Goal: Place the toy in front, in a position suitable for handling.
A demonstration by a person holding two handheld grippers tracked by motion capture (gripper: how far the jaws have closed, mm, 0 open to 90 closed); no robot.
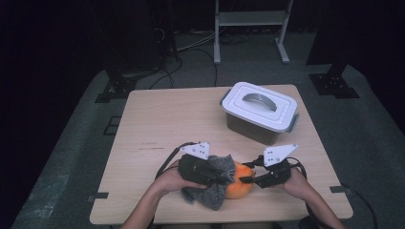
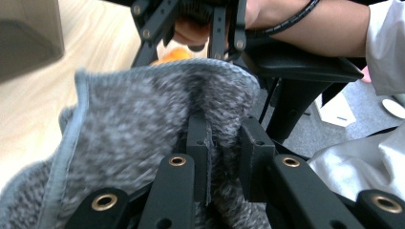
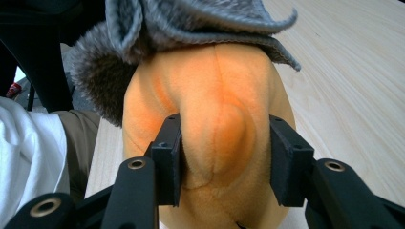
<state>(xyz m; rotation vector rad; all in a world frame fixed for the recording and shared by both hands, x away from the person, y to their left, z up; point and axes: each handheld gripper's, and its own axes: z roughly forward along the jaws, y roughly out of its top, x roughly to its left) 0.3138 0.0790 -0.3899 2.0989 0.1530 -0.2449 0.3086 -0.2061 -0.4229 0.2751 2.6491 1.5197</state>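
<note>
Two tongs: left [image 2: 224, 143] pinches fuzzy grey cloth [image 2: 143, 124]; right [image 3: 224, 162] squeezes soft orange plush [image 3: 215, 119]

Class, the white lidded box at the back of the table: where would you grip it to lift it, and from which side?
Grip the grey handle on the lid of the box, coming from above. It arches along the lid's middle, a bar that jaws could probably close across, while the box's body looks too wide for them.
</note>
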